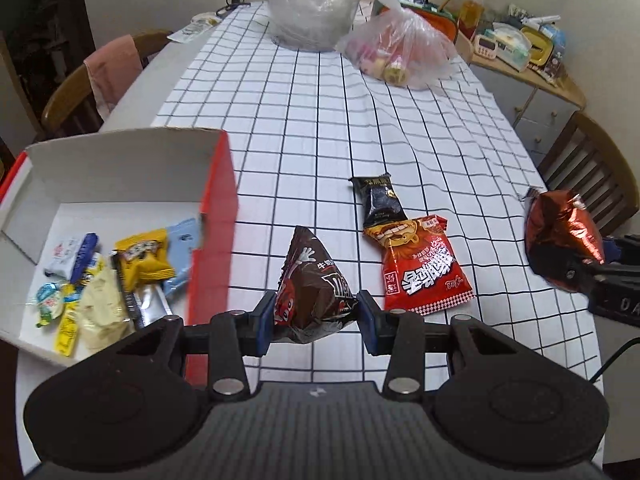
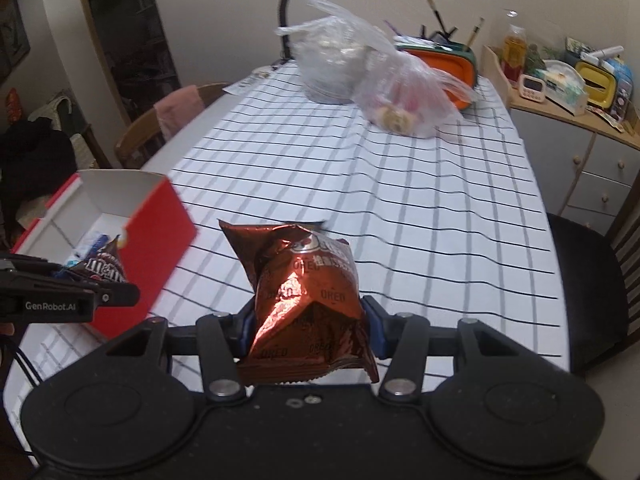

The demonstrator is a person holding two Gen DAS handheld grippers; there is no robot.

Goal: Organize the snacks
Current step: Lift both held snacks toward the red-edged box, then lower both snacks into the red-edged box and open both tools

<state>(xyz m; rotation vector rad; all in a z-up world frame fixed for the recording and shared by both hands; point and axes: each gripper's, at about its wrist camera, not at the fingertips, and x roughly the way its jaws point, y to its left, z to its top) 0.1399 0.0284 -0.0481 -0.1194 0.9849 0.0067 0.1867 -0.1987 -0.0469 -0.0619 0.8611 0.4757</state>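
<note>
Inside the red-sided white cardboard box at the tabletop's left edge lie small wrapped snacks, among them a yellow packet. Beside its right wall, the left gripper clamps a brown M&M's pouch. The right gripper pinches a shiny copper Oreo bag above the checked tablecloth.

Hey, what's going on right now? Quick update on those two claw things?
Left gripper shut on brown M&M's pack. Right gripper shut on Oreo pack. Red box open at left, path clear.
</note>
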